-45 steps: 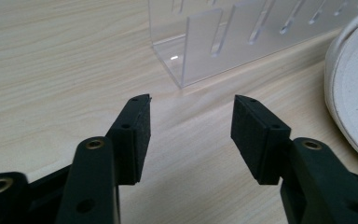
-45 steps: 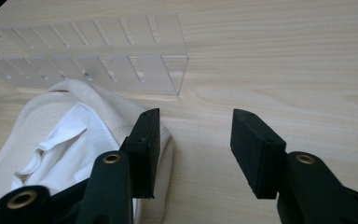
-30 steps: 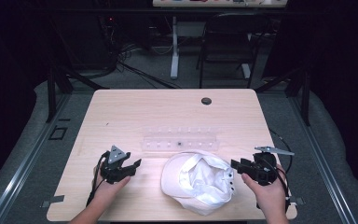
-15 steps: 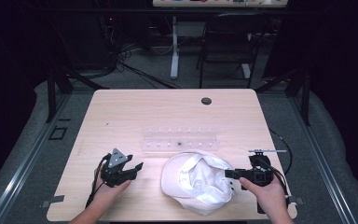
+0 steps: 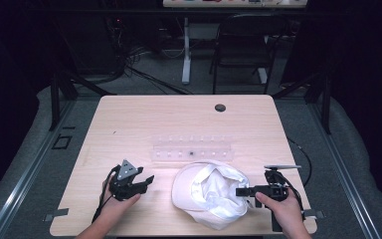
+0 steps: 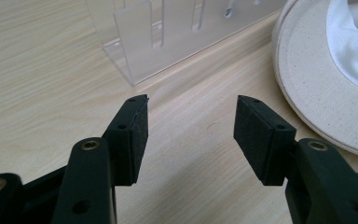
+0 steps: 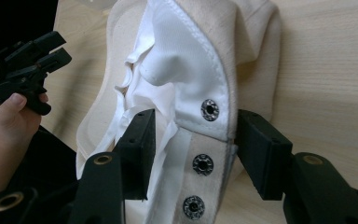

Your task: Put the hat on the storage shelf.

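A cream cap (image 5: 206, 191) lies upside down near the table's front edge, its white lining facing up. My right gripper (image 5: 238, 191) is open at the cap's right rim. In the right gripper view its jaws straddle the snap strap (image 7: 204, 163) of the cap (image 7: 242, 28), one on each side, with a gap to each pad. My left gripper (image 5: 148, 181) rests open on the wood left of the cap. In the left gripper view its jaws (image 6: 191, 116) hold nothing, and the cap's brim (image 6: 317, 93) lies to their right.
A clear acrylic rack (image 5: 193, 149) with small slots stands just behind the cap, close ahead of the left gripper (image 6: 168, 32). A dark grommet hole (image 5: 220, 107) sits near the table's far edge. Chairs and cables stand beyond the table.
My right gripper has moved left and levelled out, bringing its open jaws around the cap's back strap. The left gripper shifted slightly toward the front edge.
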A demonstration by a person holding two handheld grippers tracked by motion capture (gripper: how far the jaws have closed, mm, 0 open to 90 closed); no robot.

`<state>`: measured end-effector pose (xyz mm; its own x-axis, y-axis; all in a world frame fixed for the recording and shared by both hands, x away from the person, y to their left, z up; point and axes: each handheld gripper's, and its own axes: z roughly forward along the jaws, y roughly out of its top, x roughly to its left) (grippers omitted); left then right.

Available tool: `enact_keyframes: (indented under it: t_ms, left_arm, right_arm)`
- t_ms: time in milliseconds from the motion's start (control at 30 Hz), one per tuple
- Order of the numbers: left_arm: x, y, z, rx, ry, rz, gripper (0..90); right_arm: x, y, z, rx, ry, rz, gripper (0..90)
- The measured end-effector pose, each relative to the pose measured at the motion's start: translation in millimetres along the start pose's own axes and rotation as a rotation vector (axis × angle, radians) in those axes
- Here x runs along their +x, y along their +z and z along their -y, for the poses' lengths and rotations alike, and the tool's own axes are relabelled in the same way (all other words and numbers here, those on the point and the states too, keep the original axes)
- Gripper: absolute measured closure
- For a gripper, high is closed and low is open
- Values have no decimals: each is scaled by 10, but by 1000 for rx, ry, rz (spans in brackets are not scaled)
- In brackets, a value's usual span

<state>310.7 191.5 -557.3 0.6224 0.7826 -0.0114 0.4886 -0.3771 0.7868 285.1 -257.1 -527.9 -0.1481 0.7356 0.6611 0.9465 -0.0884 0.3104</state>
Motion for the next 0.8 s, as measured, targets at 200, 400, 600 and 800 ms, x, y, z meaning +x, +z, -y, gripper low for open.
enact_keyframes:
  t_ms: [200, 400, 600, 800]
  left_arm:
    - [-5, -3, 2, 2, -1, -1, 456]
    - [2, -3, 2, 1, -6, 2, 457]
    - [2, -5, 0, 2, -3, 4, 457]
    - [4, -5, 3, 0, -7, -1, 456]
  right_arm:
    - [46, 59, -13, 43, 1, -5, 476]
    - [86, 3, -59, 45, 27, -63, 487]
    - [184, -93, -126, 40, 22, -76, 608]
    - [201, -76, -152, 49, 28, -61, 721]
